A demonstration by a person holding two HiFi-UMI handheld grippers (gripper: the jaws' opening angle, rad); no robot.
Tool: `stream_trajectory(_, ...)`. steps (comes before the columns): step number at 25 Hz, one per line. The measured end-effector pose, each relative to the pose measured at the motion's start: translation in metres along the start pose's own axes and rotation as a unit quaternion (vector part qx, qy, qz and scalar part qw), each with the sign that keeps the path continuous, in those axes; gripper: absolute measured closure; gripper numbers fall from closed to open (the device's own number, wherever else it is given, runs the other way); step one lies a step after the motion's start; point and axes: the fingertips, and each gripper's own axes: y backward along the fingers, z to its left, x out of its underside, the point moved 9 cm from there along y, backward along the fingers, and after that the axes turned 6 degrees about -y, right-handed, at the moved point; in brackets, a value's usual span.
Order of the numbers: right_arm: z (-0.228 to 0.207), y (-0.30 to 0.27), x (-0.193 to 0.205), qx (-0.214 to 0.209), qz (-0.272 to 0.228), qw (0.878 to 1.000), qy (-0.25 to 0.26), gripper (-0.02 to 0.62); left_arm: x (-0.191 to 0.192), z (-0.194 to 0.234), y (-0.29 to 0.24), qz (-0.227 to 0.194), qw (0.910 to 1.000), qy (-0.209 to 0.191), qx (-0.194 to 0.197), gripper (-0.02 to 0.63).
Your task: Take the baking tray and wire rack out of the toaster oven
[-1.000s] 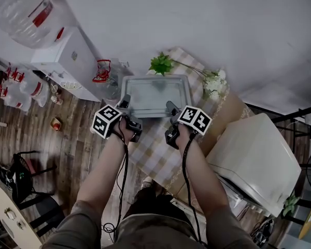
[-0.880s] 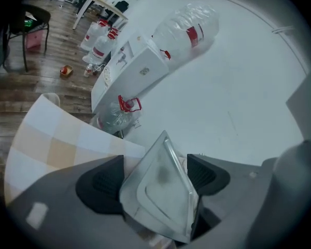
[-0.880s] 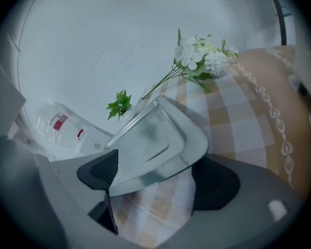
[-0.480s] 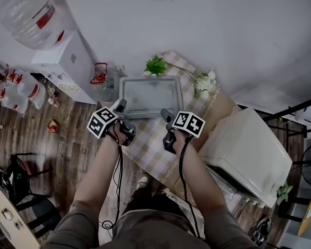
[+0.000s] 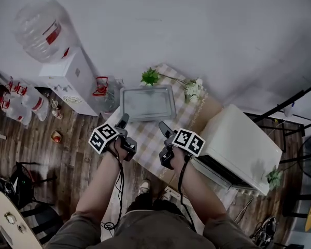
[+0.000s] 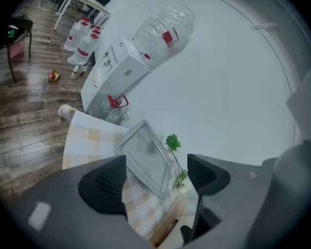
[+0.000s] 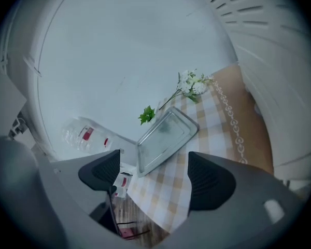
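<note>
The silver baking tray lies flat on the checkered tablecloth, with nothing holding it; it also shows as the tray in the left gripper view and the tray in the right gripper view. The white toaster oven stands at the table's right end, its dark opening facing down-left. My left gripper is open and empty, short of the tray's near left corner. My right gripper is open and empty, below the tray's near right corner. No wire rack is visible.
A green sprig and white flowers lie behind the tray. A white water dispenser with a large bottle stands left of the table. Water bottles and a dark chair are on the wood floor.
Both grippers have pulled back from the tray's near edge toward me. The tray stays on the cloth. The view has swung so more of the oven shows.
</note>
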Motion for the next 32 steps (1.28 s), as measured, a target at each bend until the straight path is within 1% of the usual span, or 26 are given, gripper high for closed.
stream_trajectory(2,0.003,0.02,0.008,-0.016,0.0,1.0,-0.014,0.17,0.007,-0.009,0.016,0.003,0.9999,-0.002,0.009,0.239)
stream_trajectory(6,0.005,0.053,0.024,-0.038,0.0,0.999,-0.017,0.184,0.026,-0.022,0.044,0.014,0.9995,0.003,0.027,0.239)
stream_trajectory(14,-0.014,0.124,0.048,-0.056,-0.007,0.997,-0.053,0.224,0.072,-0.044,0.087,0.05,0.9968,-0.009,0.061,0.249)
stream_trajectory(18,-0.032,0.164,0.054,-0.056,-0.027,0.996,-0.07,0.25,0.1,-0.059,0.102,0.084,0.9931,-0.02,0.08,0.261)
stream_trajectory(23,-0.046,0.205,0.064,-0.068,-0.068,0.991,-0.094,0.285,0.14,-0.075,0.111,0.146,0.9837,-0.024,0.103,0.264)
stream_trajectory(27,-0.068,0.232,0.068,-0.056,-0.096,0.987,-0.115,0.301,0.179,-0.092,0.103,0.203,0.9706,-0.047,0.121,0.265)
stream_trajectory(30,-0.086,0.252,0.075,-0.041,-0.119,0.983,-0.137,0.311,0.203,-0.1,0.1,0.223,0.9648,-0.058,0.127,0.265)
stream_trajectory(32,-0.1,0.266,0.074,-0.03,-0.145,0.978,-0.145,0.311,0.22,-0.107,0.093,0.231,0.9616,-0.064,0.134,0.265)
